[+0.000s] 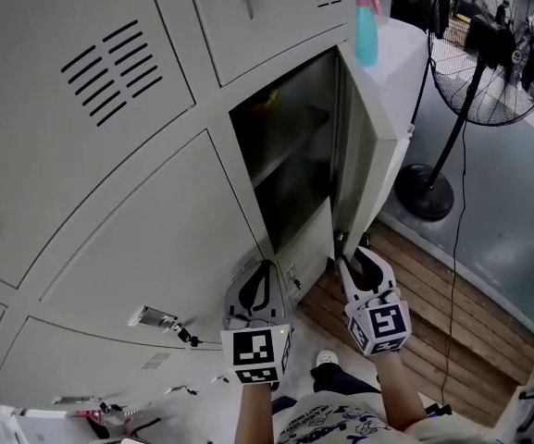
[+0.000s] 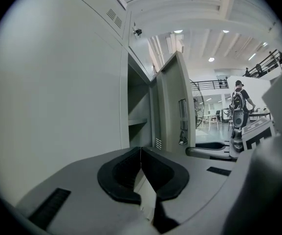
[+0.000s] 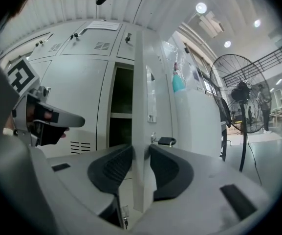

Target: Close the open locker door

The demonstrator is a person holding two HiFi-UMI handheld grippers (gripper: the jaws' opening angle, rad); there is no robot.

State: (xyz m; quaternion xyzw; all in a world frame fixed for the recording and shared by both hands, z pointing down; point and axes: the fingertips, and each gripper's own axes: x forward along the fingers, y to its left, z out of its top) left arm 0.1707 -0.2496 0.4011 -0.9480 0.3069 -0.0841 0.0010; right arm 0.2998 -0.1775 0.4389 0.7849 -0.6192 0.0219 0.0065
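The open locker door [image 1: 364, 146] stands swung out from its dark compartment [image 1: 290, 146], edge-on to me. My right gripper [image 1: 348, 259] is at the door's lower edge. In the right gripper view the door's edge [image 3: 140, 82] runs up between the two pads, and the right gripper [image 3: 141, 153] is open closely around it. A padlock [image 3: 166, 141] hangs on the door's latch. My left gripper [image 1: 267, 266] is shut with nothing in it, in front of the closed locker to the left. In the left gripper view the left gripper [image 2: 141, 153] points at the door [image 2: 172, 106] and the shelf inside.
A teal spray bottle [image 1: 366, 26] stands on the white cabinet right of the lockers. A pedestal fan [image 1: 479, 54] with a round base [image 1: 424, 192] is at the right. Wooden planks [image 1: 452, 322] cover the floor below. Keys [image 1: 165, 320] hang from a lower locker. A person [image 2: 239, 102] walks far off.
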